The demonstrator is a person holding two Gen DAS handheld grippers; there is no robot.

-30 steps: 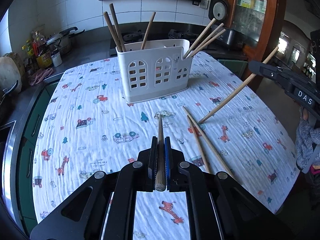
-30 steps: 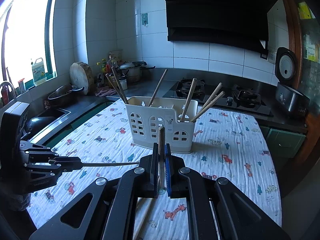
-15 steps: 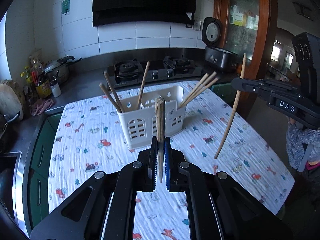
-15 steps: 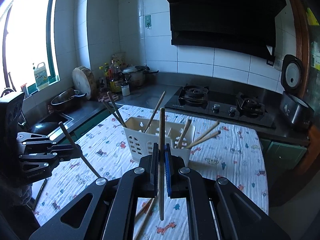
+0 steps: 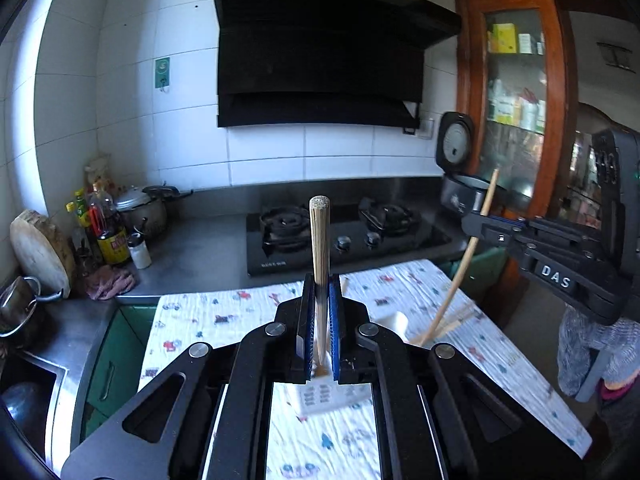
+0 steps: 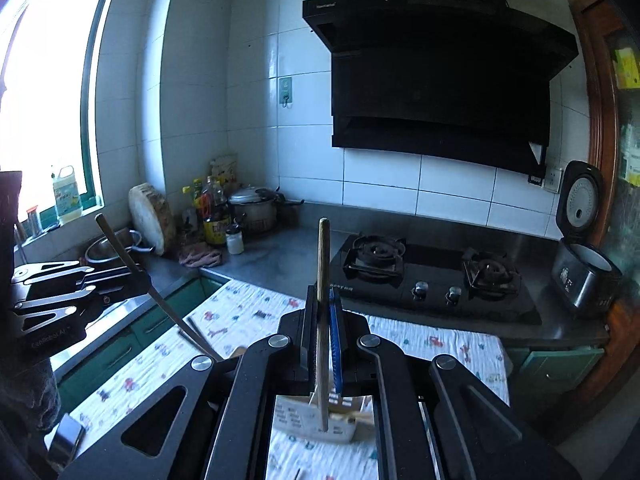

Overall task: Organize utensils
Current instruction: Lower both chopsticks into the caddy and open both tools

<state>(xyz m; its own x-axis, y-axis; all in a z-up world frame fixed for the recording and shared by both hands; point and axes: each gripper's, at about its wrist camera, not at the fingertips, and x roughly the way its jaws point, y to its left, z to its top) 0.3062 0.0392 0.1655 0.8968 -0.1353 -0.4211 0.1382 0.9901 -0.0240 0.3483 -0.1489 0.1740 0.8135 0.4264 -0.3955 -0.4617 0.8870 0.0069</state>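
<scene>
Left wrist view showed the left gripper (image 5: 320,320) clamped tight on a wooden chopstick (image 5: 319,256) that stood nearly upright between its blue pads, blunt end topmost. Below it, partly hidden by the gripper body, sat the white utensil caddy (image 5: 320,398) on the patterned tablecloth (image 5: 224,320). Right of the caddy, the right gripper (image 5: 476,226) pinched a second chopstick (image 5: 460,268), which slanted down towards the caddy's right side, where other sticks leaned out.

From the right wrist view, the right gripper (image 6: 322,332) held its own chopstick (image 6: 322,304) upright, its lower end hanging in front of the caddy (image 6: 308,420). Left of the caddy, the left gripper (image 6: 136,276) gripped its stick (image 6: 160,300) at a slant, with open air between it and the cloth (image 6: 240,312).

Beyond the caddy, the cloth's far edge met the steel counter (image 6: 276,256) and the gas hob (image 6: 432,276); that stretch of cloth lay bare. A rice cooker (image 6: 584,256) stood at the counter's right end, well apart from the caddy, and bottles (image 6: 214,216) and a pot (image 6: 252,208) crowded the far left corner.
</scene>
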